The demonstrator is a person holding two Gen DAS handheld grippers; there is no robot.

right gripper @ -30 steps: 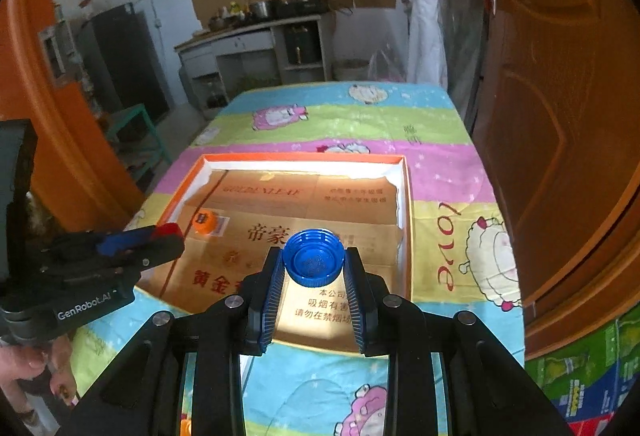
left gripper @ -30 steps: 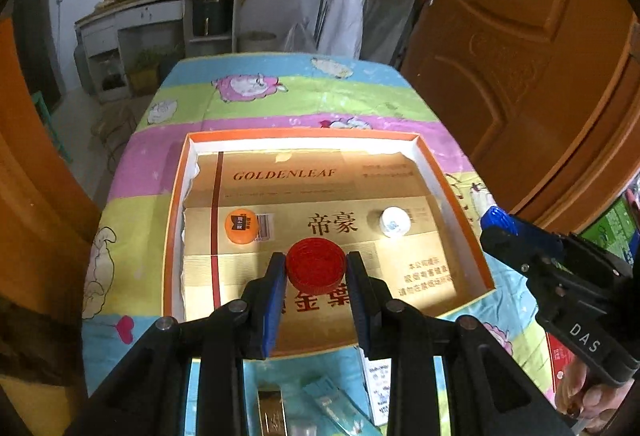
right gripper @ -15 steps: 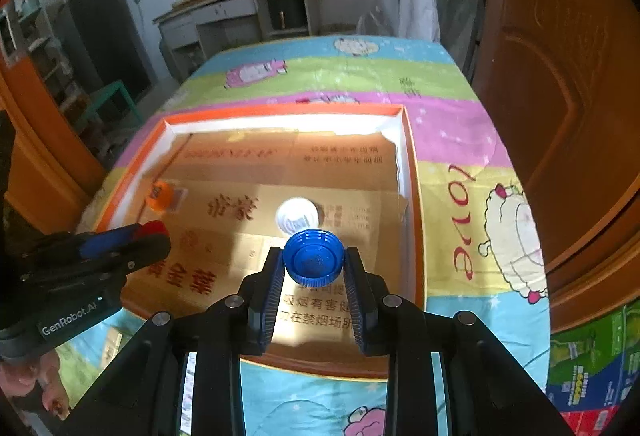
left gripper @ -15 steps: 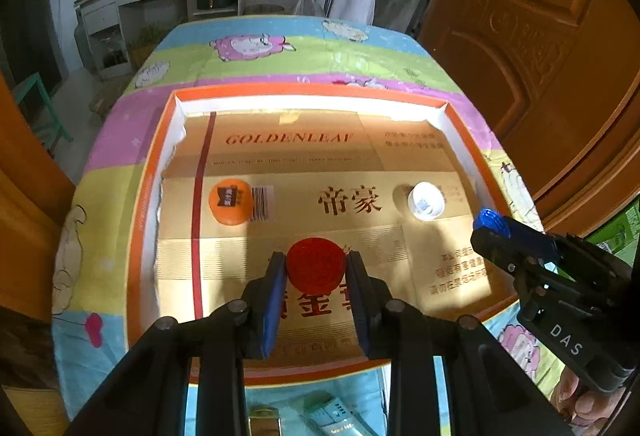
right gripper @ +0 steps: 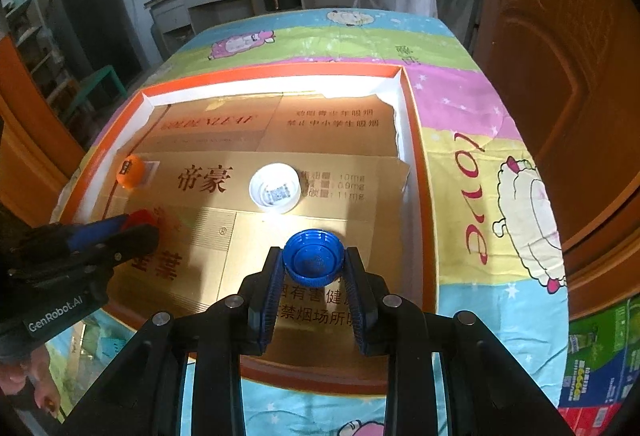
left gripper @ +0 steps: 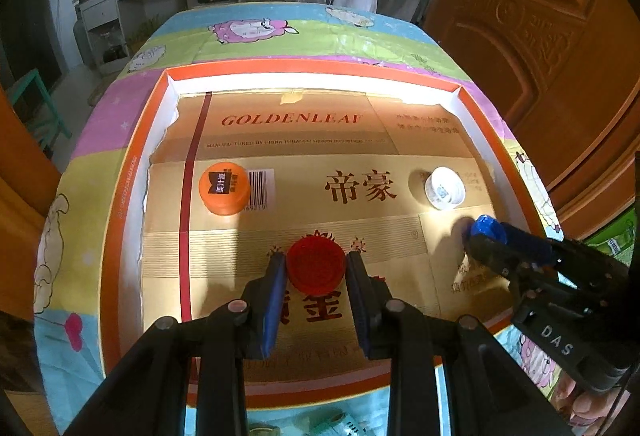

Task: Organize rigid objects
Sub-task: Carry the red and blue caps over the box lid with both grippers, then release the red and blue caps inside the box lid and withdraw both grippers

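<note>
The left gripper (left gripper: 316, 268) is pinching a round red plastic cap (left gripper: 316, 266) by its rim between narrowed jaws, low over the orange-rimmed cardboard-lined tray (left gripper: 128, 172); the right gripper (right gripper: 313, 258) is likewise clamping a blue ribbed cap (right gripper: 313, 256), hollow upward, probably for setting beside the white cap (right gripper: 275, 188).

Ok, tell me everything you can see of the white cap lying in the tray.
The white cap is a small round bottle cap, plastic by its look. It lies open side up, showing a raised rim, an inner ring and a dark printed code on its floor. It rests on the gold cardboard lining towards the tray's right side. Neither gripper touches it; the blue cap, gripped nearer the camera, stands apart from it.
</note>
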